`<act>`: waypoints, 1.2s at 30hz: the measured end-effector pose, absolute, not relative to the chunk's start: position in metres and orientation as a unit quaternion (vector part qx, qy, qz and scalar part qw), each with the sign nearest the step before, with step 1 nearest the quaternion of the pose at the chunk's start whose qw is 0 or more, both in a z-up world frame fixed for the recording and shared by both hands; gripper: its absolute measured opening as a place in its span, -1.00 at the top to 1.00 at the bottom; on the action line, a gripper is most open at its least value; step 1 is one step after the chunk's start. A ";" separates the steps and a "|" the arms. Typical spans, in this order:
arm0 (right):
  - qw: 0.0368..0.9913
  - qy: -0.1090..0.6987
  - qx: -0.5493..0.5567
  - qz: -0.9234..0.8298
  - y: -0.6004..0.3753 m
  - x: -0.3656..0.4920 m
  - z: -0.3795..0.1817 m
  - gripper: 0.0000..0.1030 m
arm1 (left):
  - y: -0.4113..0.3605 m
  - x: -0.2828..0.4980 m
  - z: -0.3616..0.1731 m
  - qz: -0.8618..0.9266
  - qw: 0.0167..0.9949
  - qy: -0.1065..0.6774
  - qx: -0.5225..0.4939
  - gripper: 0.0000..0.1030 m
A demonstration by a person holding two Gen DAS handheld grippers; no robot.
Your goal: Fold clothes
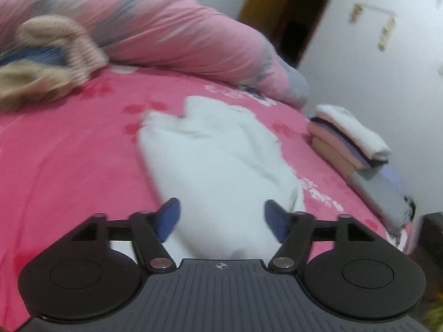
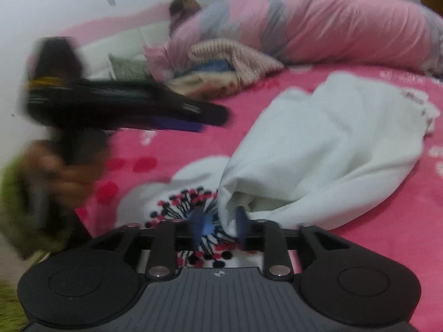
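Observation:
A white garment (image 1: 218,149) lies crumpled on the pink bedsheet (image 1: 69,152). In the left wrist view my left gripper (image 1: 221,220) hovers open over the garment's near end, with the cloth showing between its blue pads (image 1: 169,218). In the right wrist view the same garment (image 2: 332,138) bunches toward my right gripper (image 2: 219,227), whose blue pads (image 2: 241,225) stand close together on a folded edge of it. A white patch with a black and red print (image 2: 180,204) lies just under that gripper. The left gripper (image 2: 210,119) appears blurred at the left, held by a hand (image 2: 69,174).
A neat stack of folded clothes (image 1: 349,141) sits near the bed's right edge. A loose heap of knitwear (image 2: 235,58) lies at the back against a rolled pink and grey duvet (image 2: 346,27). A white wall (image 1: 373,63) and a dark doorway (image 1: 304,13) stand beyond.

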State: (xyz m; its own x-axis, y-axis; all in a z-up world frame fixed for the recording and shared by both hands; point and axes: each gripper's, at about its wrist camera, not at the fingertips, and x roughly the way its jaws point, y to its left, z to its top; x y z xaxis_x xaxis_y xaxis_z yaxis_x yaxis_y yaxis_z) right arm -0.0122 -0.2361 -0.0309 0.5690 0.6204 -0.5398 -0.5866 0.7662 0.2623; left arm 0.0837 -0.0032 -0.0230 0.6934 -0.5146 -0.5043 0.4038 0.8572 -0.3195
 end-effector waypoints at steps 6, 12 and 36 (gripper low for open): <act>0.932 0.236 0.047 0.272 -0.287 0.003 0.000 -0.05 | -0.051 0.117 -0.042 -0.208 0.923 0.322 -0.026 -0.50; 0.933 0.256 0.034 0.249 -0.280 0.096 -0.013 -0.05 | -0.013 0.101 -0.055 -0.189 0.912 0.349 -0.107 -0.50; 0.834 0.260 -0.128 0.470 -0.104 0.011 -0.046 0.85 | 0.101 0.100 -0.061 -0.155 0.876 0.350 -0.293 -0.35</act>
State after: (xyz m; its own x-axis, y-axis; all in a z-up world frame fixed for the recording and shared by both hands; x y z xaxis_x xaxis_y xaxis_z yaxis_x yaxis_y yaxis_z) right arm 0.0107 -0.1044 -0.0456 0.4236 0.7164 -0.5544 -0.8498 0.5262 0.0307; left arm 0.1002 0.1007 -0.0613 0.7074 -0.4770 -0.5216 0.0669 0.7799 -0.6224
